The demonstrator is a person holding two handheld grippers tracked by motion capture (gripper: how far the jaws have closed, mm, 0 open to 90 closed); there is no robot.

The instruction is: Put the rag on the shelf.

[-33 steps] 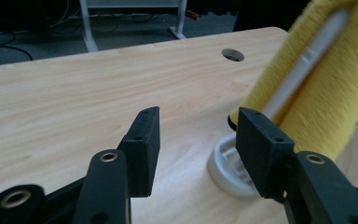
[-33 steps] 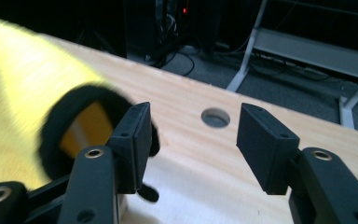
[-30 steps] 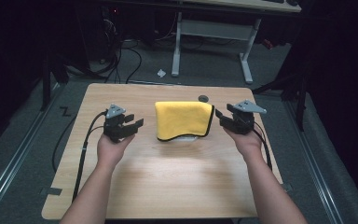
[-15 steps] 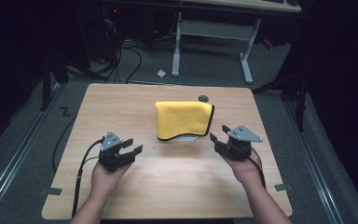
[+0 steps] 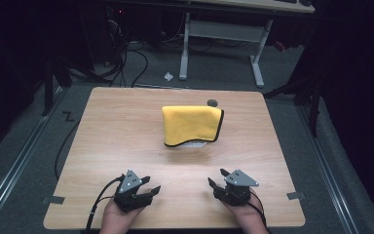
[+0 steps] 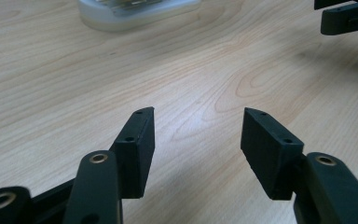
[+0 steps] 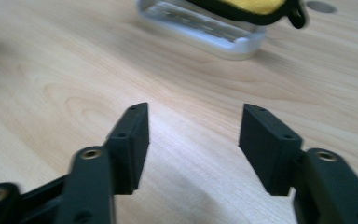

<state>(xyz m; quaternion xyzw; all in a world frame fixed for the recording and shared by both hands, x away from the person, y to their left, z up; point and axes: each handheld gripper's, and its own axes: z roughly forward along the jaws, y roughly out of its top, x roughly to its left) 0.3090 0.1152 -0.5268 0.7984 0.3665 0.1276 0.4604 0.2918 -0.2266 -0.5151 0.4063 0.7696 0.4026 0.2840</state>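
A folded yellow cloth with black edging lies draped over a clear plastic container at the middle of the wooden table. Both grippers sit low near the front edge, well short of the cloth. My left gripper is open; its jaws have just been opening, with only bare wood between them. My right gripper is open too and holds nothing. The container and a cloth edge lie ahead in the right gripper view. The container also lies ahead in the left gripper view.
A dark round grommet sits in the tabletop just behind the cloth. Cables trail off the table's left side to the floor. A white-legged desk stands beyond the far edge. The other gripper's jaws show at the upper right of the left gripper view.
Both hands have drawn back from beside the cloth to the near edge of the table and sunk lower. The left jaws stand a little wider.
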